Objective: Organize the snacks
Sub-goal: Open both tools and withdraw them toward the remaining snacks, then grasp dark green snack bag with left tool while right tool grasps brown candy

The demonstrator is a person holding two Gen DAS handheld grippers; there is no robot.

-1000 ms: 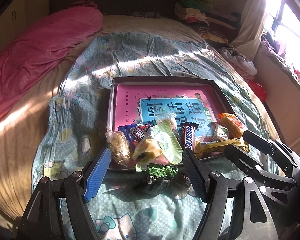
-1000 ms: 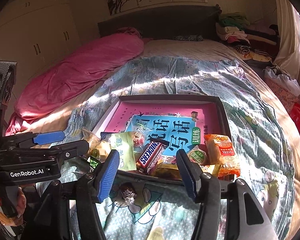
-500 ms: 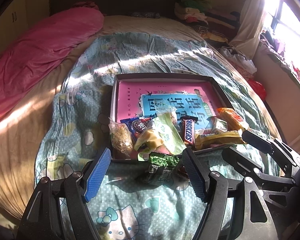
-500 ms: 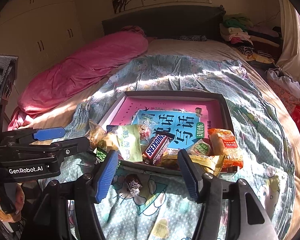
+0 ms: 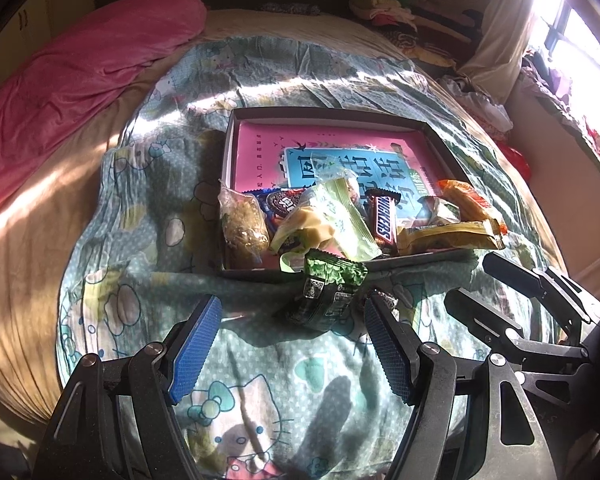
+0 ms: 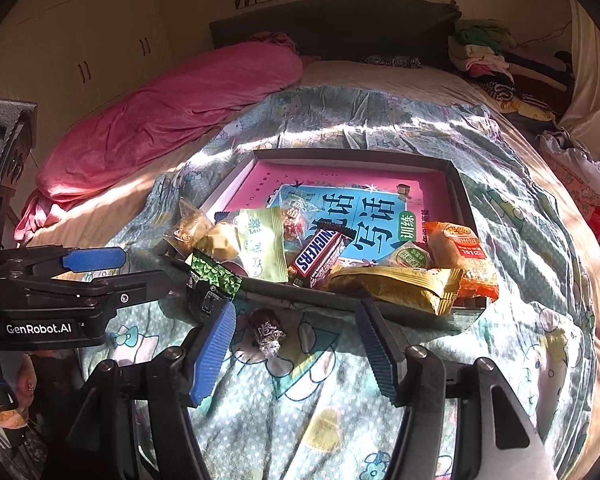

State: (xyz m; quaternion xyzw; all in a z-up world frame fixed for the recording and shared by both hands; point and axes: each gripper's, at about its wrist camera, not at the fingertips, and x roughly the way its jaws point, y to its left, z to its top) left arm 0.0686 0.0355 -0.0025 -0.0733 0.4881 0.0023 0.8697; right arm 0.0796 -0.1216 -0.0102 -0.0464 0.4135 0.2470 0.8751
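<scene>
A pink quilt [image 6: 172,120] lies beside the cartoon-print sheet [image 5: 260,380], folded clothes [image 6: 488,56] behind.

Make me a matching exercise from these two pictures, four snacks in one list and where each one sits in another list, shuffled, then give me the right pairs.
Things:
1. Snickers bar
2. green packet
3. foil-wrapped candy
4. orange packet

Places:
A. on the bedspread, outside the box, between the right tool's fingers
B. at the box's right end, on the near rim
C. leaning over the box's near rim, in front of the left tool
D. inside the box, lying on the blue book cover

Pairs: 1-D, 2-C, 3-A, 4-B
</scene>
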